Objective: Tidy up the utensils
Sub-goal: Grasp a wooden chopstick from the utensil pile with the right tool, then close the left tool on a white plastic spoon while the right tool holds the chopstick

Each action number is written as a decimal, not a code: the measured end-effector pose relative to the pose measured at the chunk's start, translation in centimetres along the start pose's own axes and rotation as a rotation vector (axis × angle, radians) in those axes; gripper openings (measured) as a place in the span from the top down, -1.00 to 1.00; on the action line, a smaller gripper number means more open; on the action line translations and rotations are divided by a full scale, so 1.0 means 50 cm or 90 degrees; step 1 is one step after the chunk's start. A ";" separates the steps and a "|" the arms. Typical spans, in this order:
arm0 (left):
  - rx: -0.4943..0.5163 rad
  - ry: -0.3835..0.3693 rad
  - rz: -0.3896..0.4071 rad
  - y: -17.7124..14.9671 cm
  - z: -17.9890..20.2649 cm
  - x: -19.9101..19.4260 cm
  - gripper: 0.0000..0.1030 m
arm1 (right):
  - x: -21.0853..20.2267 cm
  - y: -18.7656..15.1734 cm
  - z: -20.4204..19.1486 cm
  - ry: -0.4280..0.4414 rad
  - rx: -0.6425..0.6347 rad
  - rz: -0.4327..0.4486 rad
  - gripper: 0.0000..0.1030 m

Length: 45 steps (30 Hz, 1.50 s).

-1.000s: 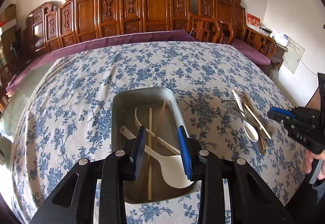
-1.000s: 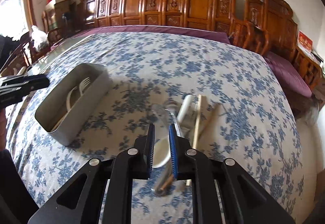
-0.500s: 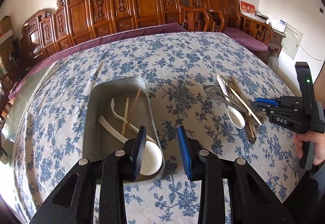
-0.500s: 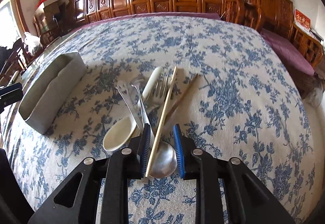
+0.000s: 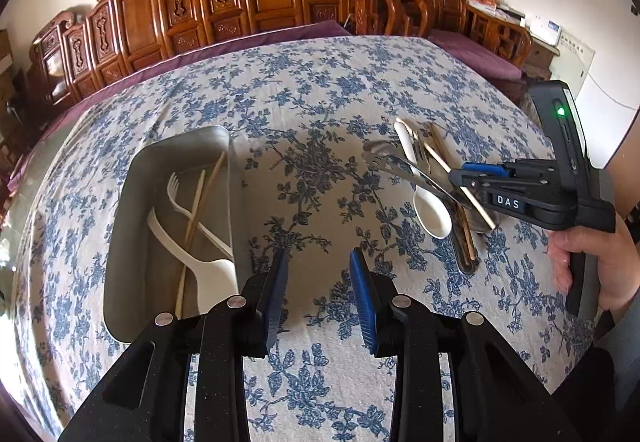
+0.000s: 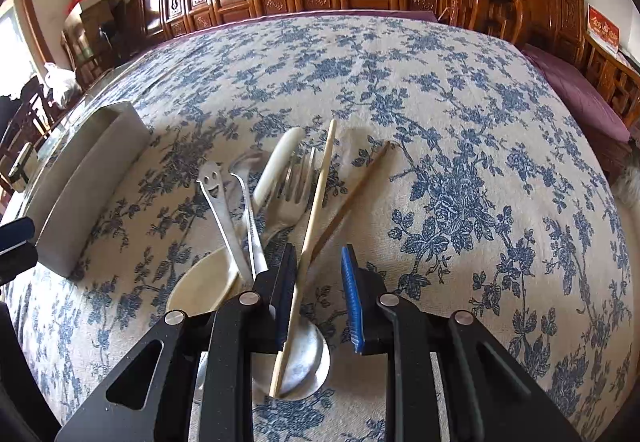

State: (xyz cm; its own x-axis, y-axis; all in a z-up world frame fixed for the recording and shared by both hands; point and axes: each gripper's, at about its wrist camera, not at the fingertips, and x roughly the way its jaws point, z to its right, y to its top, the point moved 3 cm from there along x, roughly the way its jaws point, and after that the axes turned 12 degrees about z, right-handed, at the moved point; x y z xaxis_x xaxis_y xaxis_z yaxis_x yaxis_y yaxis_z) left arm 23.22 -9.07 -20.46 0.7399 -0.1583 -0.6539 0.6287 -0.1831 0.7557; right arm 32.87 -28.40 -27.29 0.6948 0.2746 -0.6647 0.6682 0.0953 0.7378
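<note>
Now right hand-held gripper, open, straddles pale chopstick to pick it; left hand-held gripper open, empty beside tray.

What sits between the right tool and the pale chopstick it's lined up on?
Nothing visible. The pale chopstick already runs between the right tool's open jaws, lying on top of the metal spoon, with no utensil covering it.
</note>
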 end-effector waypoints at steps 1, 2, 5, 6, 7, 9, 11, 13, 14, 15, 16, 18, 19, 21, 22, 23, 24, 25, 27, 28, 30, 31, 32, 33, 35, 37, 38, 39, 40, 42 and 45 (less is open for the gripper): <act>0.004 0.001 -0.001 0.001 0.005 0.000 0.42 | 0.003 0.000 0.004 0.003 0.002 -0.004 0.51; 0.010 0.004 -0.001 0.003 0.010 0.001 0.42 | 0.005 0.001 0.005 0.004 -0.001 -0.008 0.51; 0.017 0.007 -0.002 0.009 0.020 0.003 0.42 | 0.008 0.000 0.003 0.013 -0.004 -0.018 0.51; 0.018 0.009 -0.002 0.011 0.023 0.004 0.42 | 0.007 0.000 0.005 0.015 -0.004 -0.020 0.51; 0.020 0.011 -0.001 0.014 0.026 0.005 0.42 | 0.006 0.000 0.007 0.015 -0.002 -0.022 0.53; 0.020 0.012 -0.003 0.019 0.030 0.009 0.42 | 0.002 -0.001 0.011 0.027 0.008 -0.024 0.71; 0.022 0.013 -0.004 0.022 0.034 0.015 0.42 | -0.003 -0.001 0.015 0.029 0.010 -0.024 0.81; 0.024 0.015 -0.006 0.025 0.040 0.023 0.42 | -0.008 -0.002 0.020 0.035 0.015 -0.023 0.88; 0.024 0.015 -0.007 0.027 0.044 0.026 0.42 | -0.012 -0.001 0.025 0.041 0.021 -0.024 0.88; 0.023 0.015 -0.008 0.028 0.046 0.029 0.42 | -0.016 -0.001 0.030 0.039 0.024 -0.024 0.88; 0.023 0.014 -0.010 0.029 0.050 0.034 0.42 | -0.019 -0.001 0.035 0.038 0.027 -0.022 0.89; 0.022 0.013 -0.014 0.030 0.058 0.045 0.42 | -0.027 0.002 0.047 0.045 0.040 -0.017 0.89; 0.021 0.011 -0.016 0.032 0.060 0.049 0.42 | -0.033 0.004 0.054 0.046 0.046 -0.012 0.89; 0.016 0.007 -0.022 0.032 0.067 0.060 0.42 | -0.042 0.008 0.068 0.046 0.059 -0.002 0.89; 0.013 0.004 -0.026 0.033 0.072 0.068 0.42 | -0.046 0.009 0.078 0.045 0.067 0.003 0.89; 0.011 0.000 -0.029 0.034 0.078 0.074 0.42 | -0.049 0.009 0.085 0.044 0.072 0.005 0.89; 0.010 -0.003 -0.033 0.035 0.085 0.082 0.42 | -0.051 0.010 0.094 0.041 0.079 0.008 0.88; 0.010 -0.006 -0.035 0.036 0.090 0.088 0.42 | -0.052 0.010 0.103 0.039 0.088 0.009 0.88; 0.010 -0.013 -0.039 0.041 0.104 0.101 0.42 | -0.051 0.010 0.114 0.035 0.097 0.008 0.88; 0.010 -0.017 -0.040 0.044 0.112 0.108 0.42 | -0.052 0.010 0.119 0.032 0.100 0.009 0.88; 0.010 -0.022 -0.041 0.053 0.123 0.119 0.42 | -0.052 0.010 0.126 0.032 0.108 0.011 0.88; 0.009 -0.027 -0.041 0.062 0.132 0.130 0.42 | -0.053 0.010 0.129 0.031 0.112 0.012 0.88; 0.007 -0.030 -0.042 0.067 0.137 0.137 0.42 | -0.053 0.010 0.131 0.031 0.114 0.013 0.88; 0.003 -0.033 -0.043 0.074 0.143 0.146 0.42 | -0.054 0.010 0.133 0.033 0.116 0.015 0.88; -0.004 -0.036 -0.046 0.085 0.149 0.163 0.42 | -0.054 0.010 0.135 0.033 0.120 0.015 0.88; -0.010 -0.037 -0.051 0.094 0.157 0.187 0.42 | -0.053 0.011 0.136 0.035 0.124 0.016 0.88; -0.013 -0.036 -0.055 0.096 0.158 0.199 0.42 | -0.052 0.010 0.136 0.037 0.126 0.015 0.88; -0.019 -0.034 -0.059 0.099 0.158 0.210 0.42 | -0.051 0.011 0.136 0.037 0.127 0.015 0.88; -0.025 -0.033 -0.063 0.101 0.159 0.221 0.42 | -0.051 0.011 0.136 0.038 0.128 0.015 0.88; -0.049 -0.032 -0.074 0.104 0.154 0.244 0.42 | -0.050 0.010 0.136 0.041 0.130 0.014 0.88; -0.072 -0.015 -0.081 0.105 0.143 0.267 0.45 | -0.048 0.011 0.137 0.045 0.134 0.015 0.88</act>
State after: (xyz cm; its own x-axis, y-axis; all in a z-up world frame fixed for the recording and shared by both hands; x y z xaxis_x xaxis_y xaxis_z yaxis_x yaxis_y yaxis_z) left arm 34.70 -19.07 -25.50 0.6473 -0.1637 -0.7445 0.7412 -0.0928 0.6648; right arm 33.40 -35.54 -26.08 0.6954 0.3408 -0.6327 0.6983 -0.1123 0.7070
